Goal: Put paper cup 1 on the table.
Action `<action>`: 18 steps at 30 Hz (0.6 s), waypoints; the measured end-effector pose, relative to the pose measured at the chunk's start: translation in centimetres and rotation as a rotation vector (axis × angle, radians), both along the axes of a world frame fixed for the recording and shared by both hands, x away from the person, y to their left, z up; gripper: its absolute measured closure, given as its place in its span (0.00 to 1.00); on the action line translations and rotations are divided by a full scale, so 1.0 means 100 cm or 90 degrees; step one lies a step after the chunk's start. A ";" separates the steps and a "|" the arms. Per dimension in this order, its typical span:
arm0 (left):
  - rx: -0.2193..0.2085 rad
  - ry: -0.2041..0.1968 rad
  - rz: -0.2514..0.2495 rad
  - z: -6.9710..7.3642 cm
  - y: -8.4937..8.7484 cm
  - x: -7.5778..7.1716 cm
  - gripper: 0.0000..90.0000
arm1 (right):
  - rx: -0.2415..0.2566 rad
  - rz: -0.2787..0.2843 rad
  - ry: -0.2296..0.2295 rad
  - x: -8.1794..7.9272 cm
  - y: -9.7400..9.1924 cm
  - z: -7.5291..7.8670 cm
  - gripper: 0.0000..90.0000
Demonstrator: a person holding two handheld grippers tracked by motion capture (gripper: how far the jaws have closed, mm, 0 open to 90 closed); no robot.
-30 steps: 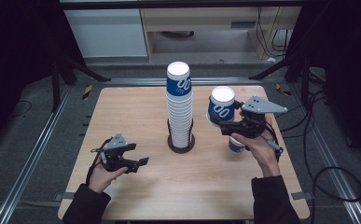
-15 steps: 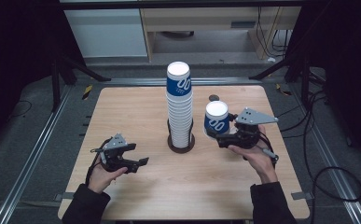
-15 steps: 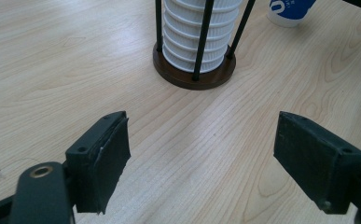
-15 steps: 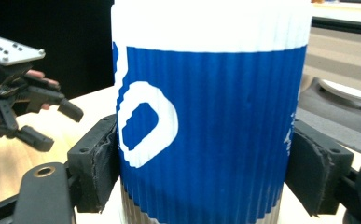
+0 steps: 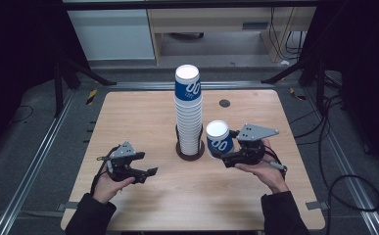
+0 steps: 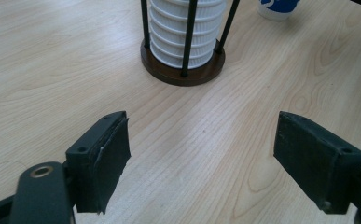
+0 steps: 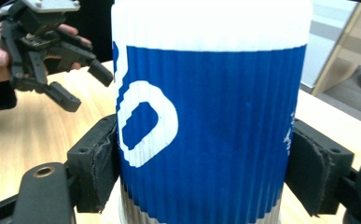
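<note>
Near the table's [image 5: 128,117] middle, a bit toward the right edge, the right gripper [image 5: 225,157] has its jaws clamped on a blue-and-white paper cup [image 5: 219,138], one pad each side of the ribbed wall. Cup sits upright, just beside the tall cup stack [image 5: 188,110] in its dark rod holder [image 5: 191,151]. Can't tell from the high view whether the cup base touches the tabletop or hangs just above it.

Left gripper [image 5: 145,172] is toward the front-left corner, jaws wide apart w/ nothing between them, pointing at the holder base, well apart from it.

Risks, as I judge them:
- Squeeze too hard & the thin paper wall dents or goes oval.
- Grip is low on the cup, so a quick tilt could make it pivot or slip out.
- Cup is close to the stack; a sideways swing may bump it & rock the tall column.
- Letting go while tilted or above the surface could tip the cup.
</note>
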State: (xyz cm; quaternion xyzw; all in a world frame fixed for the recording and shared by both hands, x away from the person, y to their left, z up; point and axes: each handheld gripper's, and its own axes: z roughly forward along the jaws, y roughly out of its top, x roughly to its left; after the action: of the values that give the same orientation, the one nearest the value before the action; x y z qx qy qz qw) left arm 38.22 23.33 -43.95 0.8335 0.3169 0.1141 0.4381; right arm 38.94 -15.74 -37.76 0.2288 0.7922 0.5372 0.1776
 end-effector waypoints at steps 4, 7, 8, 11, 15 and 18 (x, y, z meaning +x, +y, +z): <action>0.000 -0.001 -0.005 0.001 -0.002 -0.001 0.20 | -0.010 0.028 0.003 -0.001 0.005 -0.004 0.23; -0.002 -0.003 -0.008 0.002 -0.002 -0.002 0.20 | -0.021 0.044 0.013 -0.002 0.010 -0.011 0.23; -0.002 -0.003 -0.010 0.003 -0.002 -0.002 0.20 | -0.027 0.048 0.015 -0.002 0.012 -0.013 0.23; -0.002 -0.003 -0.014 0.003 -0.003 -0.003 0.20 | -0.031 0.066 0.022 -0.002 0.016 -0.018 0.23; -0.004 -0.001 -0.018 0.004 -0.004 -0.004 0.20 | -0.055 0.092 0.026 -0.003 0.024 -0.024 0.23; -0.004 -0.001 -0.023 0.005 -0.004 -0.005 0.20 | -0.074 0.111 0.029 -0.003 0.030 -0.028 0.23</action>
State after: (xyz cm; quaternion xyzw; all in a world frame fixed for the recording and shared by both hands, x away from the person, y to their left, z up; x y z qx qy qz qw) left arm 37.75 22.94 -43.44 0.8373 0.3019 0.1061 0.4433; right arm 38.67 -12.79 -40.58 0.1601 0.8427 0.4986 0.1251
